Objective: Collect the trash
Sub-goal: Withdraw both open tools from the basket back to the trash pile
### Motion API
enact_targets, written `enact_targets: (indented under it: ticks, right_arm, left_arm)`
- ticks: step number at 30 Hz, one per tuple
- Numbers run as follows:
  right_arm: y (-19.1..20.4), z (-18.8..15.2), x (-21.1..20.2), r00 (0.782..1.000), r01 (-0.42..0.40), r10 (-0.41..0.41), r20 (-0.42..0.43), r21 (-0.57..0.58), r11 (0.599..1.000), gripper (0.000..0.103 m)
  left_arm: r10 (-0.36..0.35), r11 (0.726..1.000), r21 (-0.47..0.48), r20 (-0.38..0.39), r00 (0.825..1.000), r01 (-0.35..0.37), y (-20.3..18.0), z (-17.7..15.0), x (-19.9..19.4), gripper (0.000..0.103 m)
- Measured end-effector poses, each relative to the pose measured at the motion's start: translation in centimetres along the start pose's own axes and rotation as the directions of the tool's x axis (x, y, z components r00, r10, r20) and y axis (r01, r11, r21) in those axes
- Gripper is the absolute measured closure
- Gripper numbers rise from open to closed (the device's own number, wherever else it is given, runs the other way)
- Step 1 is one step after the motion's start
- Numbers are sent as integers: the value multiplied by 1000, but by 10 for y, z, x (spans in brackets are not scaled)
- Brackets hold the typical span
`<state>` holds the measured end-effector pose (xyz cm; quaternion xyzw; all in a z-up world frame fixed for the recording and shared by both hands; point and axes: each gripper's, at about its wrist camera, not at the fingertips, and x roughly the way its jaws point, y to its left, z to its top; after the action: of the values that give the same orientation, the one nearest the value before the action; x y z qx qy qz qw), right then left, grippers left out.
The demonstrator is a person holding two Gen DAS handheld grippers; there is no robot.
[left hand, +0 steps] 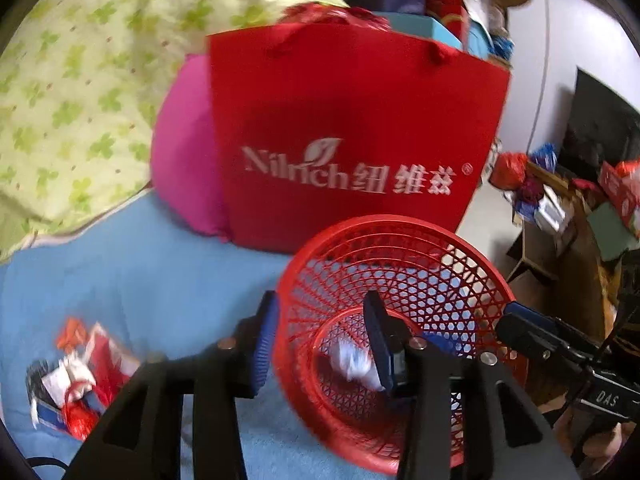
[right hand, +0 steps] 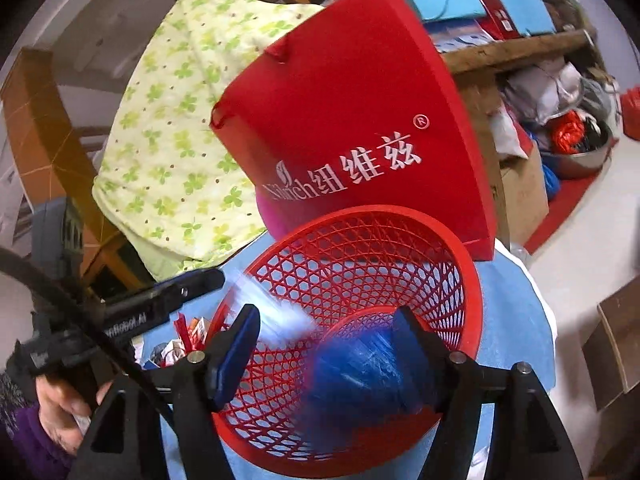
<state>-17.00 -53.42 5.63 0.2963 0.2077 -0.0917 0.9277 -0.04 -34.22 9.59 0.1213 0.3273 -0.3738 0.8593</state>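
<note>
A red mesh basket point(left hand: 400, 236) point(right hand: 360, 212) lies tilted on the blue sheet. My left gripper point(left hand: 320, 340) is open and straddles the basket's near rim, one finger outside and one inside. A crumpled white paper point(left hand: 352, 364) sits low in the basket, free of the pads; in the right wrist view it is a white blur point(right hand: 280, 312). My right gripper point(right hand: 324, 344) is open over the basket mouth. A blurred blue plastic wad point(right hand: 360, 376) is between its fingers, with a gap on the left side. More wrappers point(left hand: 76, 376) point(right hand: 180, 344) lie on the sheet.
A red paper bag point(left hand: 340, 120) point(right hand: 360, 100) stands right behind the basket, with a pink pillow point(left hand: 184, 152) and a green-patterned quilt point(left hand: 80, 80) beside it. The bed edge drops to the floor on the right, by cluttered boxes point(left hand: 560, 208). A hand point(right hand: 60, 412) holds the left gripper.
</note>
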Motion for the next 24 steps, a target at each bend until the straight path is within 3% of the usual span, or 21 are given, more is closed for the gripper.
enact_targets:
  ticks: [3, 8, 15, 18, 24]
  right_arm:
    - [13, -3, -1, 1000, 17, -16, 18, -53, 998, 28]
    - [68, -16, -2, 995, 61, -41, 87, -252, 966, 28]
    - [146, -42, -1, 989, 6, 60, 137, -436, 900, 28]
    - [173, -55, 7, 988, -30, 98, 117, -476, 879, 28]
    - [210, -79, 31, 992, -72, 117, 50, -532, 844, 28]
  left_arm:
    - [20, 998, -62, 28, 999, -18, 24, -11, -19, 54]
    - [101, 985, -148, 51, 994, -93, 76, -48, -57, 48]
    - [215, 928, -318, 25, 976, -196, 151, -104, -101, 48]
    - [274, 890, -385, 24, 961, -244, 180, -126, -127, 48]
    - [394, 848, -399, 33, 919, -349, 204, -154, -161, 43]
